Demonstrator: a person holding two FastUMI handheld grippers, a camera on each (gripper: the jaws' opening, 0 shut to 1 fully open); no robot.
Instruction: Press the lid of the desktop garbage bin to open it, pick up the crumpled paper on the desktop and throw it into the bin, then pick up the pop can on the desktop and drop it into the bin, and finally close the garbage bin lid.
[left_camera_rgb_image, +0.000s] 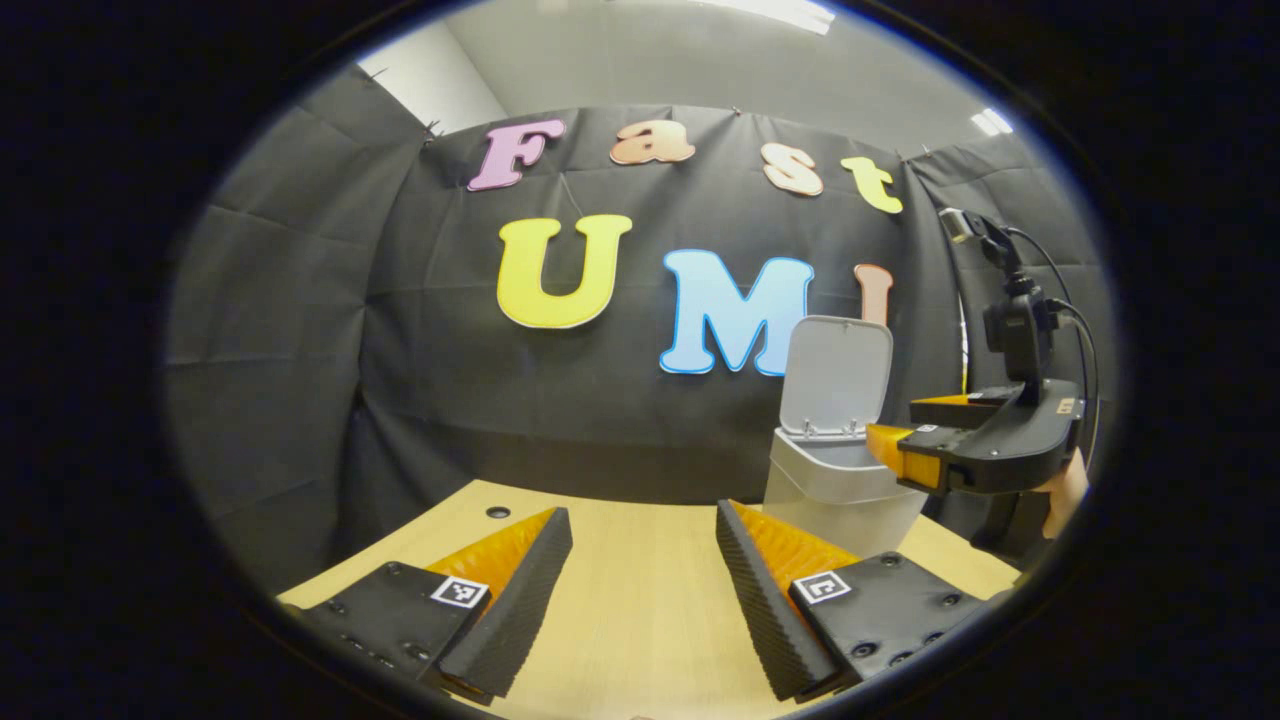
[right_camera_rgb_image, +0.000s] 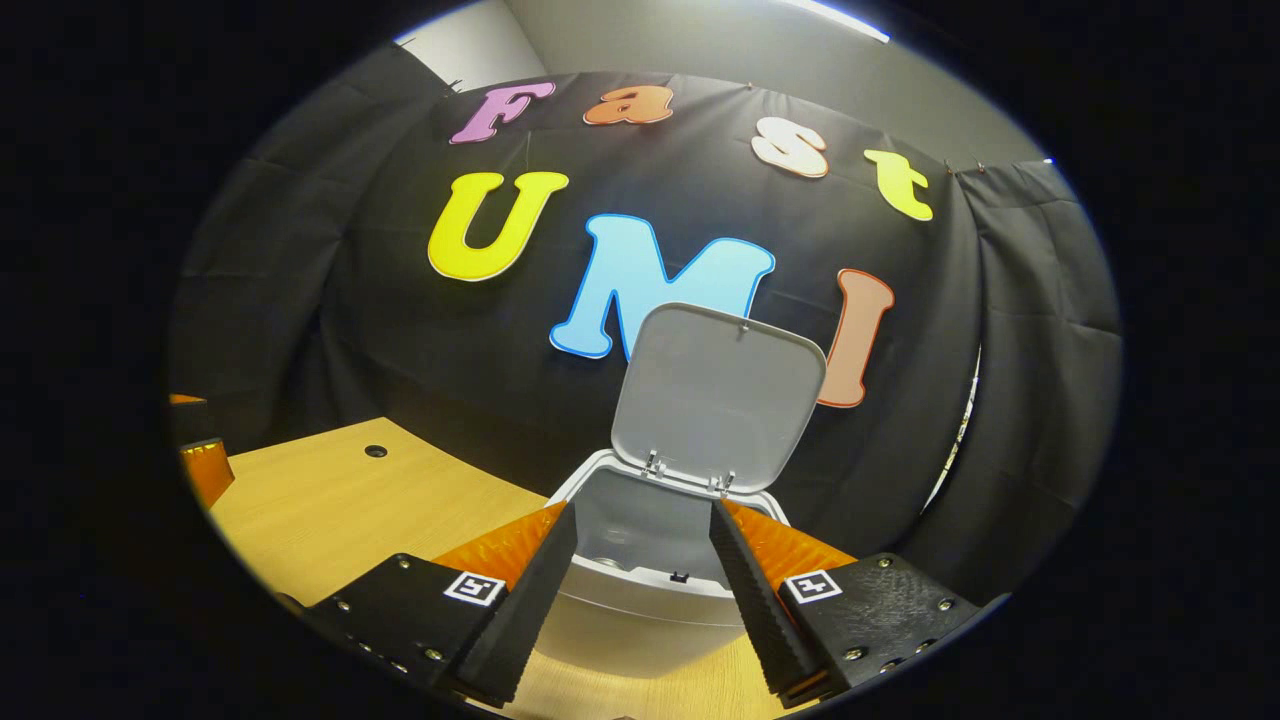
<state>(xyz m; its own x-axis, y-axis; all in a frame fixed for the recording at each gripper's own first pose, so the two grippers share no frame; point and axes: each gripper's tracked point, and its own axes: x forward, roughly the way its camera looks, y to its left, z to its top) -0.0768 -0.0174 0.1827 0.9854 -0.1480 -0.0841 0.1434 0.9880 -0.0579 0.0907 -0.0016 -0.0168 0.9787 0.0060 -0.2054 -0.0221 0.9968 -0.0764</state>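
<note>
Bin (right_camera_rgb_image: 640, 600) sits dead ahead of my right gripper (right_camera_rgb_image: 640, 590), just past and below the fingertips, mouth framed in the gap between the fingers. Lid (right_camera_rgb_image: 718, 398) is up, standing near vertical on its back hinge, inner face toward me, long edge running across my line of approach. Right jaws are apart with nothing between them. In the left gripper view, the left gripper (left_camera_rgb_image: 645, 590) is also spread and empty over bare desk (left_camera_rgb_image: 640, 620), with the bin off to its right and further away. I see no paper or can on the desk, and there's something pale low inside the bin, so I judge both drops done. Lid closing is what's left, and the right hand is clearly nearer for it: reach over the top edge and push it forward and down
</note>
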